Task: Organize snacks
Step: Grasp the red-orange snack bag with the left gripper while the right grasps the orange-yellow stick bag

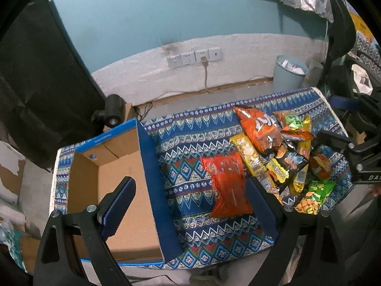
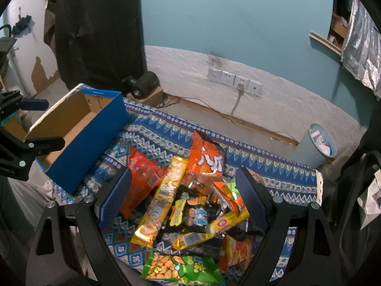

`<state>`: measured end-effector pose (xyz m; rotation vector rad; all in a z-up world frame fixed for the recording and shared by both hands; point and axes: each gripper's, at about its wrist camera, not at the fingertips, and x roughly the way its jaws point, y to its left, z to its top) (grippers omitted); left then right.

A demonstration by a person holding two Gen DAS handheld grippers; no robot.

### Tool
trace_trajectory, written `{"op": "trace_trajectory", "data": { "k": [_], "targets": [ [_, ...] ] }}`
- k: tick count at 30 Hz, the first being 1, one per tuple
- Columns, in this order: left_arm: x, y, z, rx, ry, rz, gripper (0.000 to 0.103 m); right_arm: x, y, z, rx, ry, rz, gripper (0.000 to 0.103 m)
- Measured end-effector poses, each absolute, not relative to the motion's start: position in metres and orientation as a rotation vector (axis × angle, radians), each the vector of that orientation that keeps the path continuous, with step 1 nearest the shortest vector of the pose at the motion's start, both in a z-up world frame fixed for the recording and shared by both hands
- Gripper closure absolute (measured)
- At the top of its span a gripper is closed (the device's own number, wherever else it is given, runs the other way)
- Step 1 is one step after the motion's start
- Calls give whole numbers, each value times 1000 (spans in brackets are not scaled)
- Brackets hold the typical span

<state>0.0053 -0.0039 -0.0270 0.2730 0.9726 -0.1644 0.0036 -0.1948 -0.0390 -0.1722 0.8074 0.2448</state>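
Your left gripper (image 1: 190, 205) hangs over the surface (image 1: 190, 128) with jaws wide open, holding nothing; one finger is over the open box (image 1: 123, 186), the other just right of the orange packet (image 1: 228, 186). Your right gripper (image 2: 183, 200) hovers above the snack pile (image 2: 190, 205), jaws spread wide and empty. The box sits far left, the pile right of it, the orange packet between them.

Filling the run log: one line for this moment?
left claw open over cloth | right claw open over snacks | box empty
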Motion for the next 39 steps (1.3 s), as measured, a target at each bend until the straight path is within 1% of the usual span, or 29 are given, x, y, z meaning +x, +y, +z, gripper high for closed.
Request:
{"op": "trace_trajectory", "data": {
  "k": [12,22,31,39],
  "targets": [
    [31,-28,-76,227,1170,-231,9,4,-246,-72,-131,928,139,16],
    [48,-51,-125,285,1270,-219,9,3,-292,-120,-73,1098,52,16],
    [62,-69,-173,351,1360,-211,9,7,-310,-164,-53,1241,18,16],
    [84,-77,-208,361,1414,-182,9,10,-315,-194,-72,1325,4,16]
  ]
}}
